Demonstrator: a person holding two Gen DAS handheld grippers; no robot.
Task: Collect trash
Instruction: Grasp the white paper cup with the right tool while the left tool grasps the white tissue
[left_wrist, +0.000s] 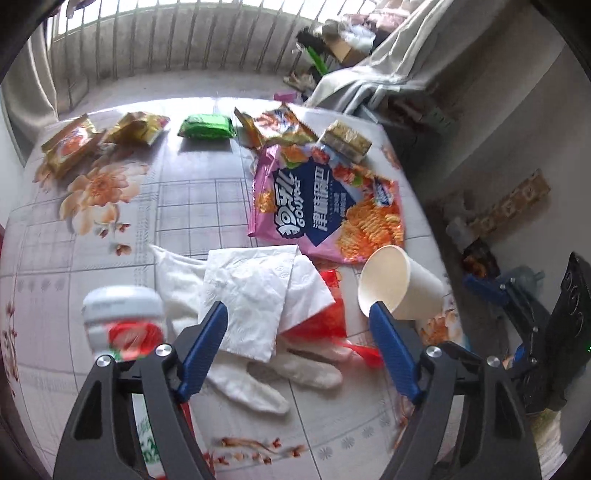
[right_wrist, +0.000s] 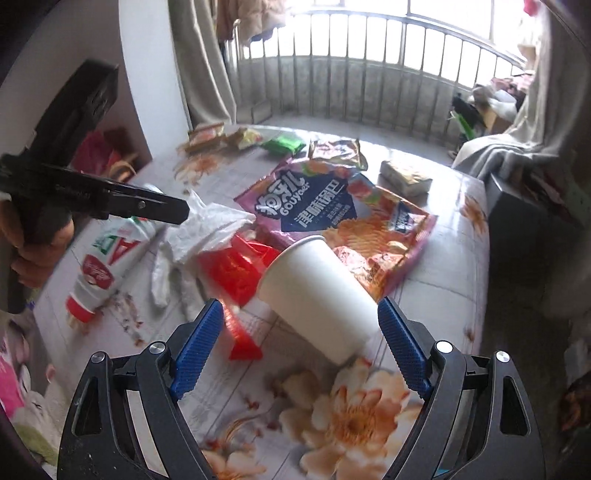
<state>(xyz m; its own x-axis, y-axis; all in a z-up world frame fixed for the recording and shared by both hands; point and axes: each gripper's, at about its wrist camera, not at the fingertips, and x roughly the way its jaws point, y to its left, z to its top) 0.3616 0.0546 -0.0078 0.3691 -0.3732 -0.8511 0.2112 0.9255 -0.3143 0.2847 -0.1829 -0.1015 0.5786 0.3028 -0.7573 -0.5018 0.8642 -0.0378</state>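
Cup (right_wrist: 317, 295) tipped, between right hand-held gripper (right_wrist: 299, 325) fingers

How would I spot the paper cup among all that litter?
Find the big pink snack bag in the middle of the flowered table. Just at its near edge lies the paper cup, tipped on its side. It is the only plain white, unprinted, stiff thing there.

Left tongs (left_wrist: 299, 314): black triangular-cutout frames w/ silver round screws at pivots; two blue ribbed finger pads (left_wrist: 207, 343), tapered. Right tongs (right_wrist: 299, 317): same build, black arms, silver screws, blue textured pads (right_wrist: 197, 343). Seen from right cam, left unit is a black body w/ slim pointed tip, gripped by a hand (right_wrist: 33, 243).
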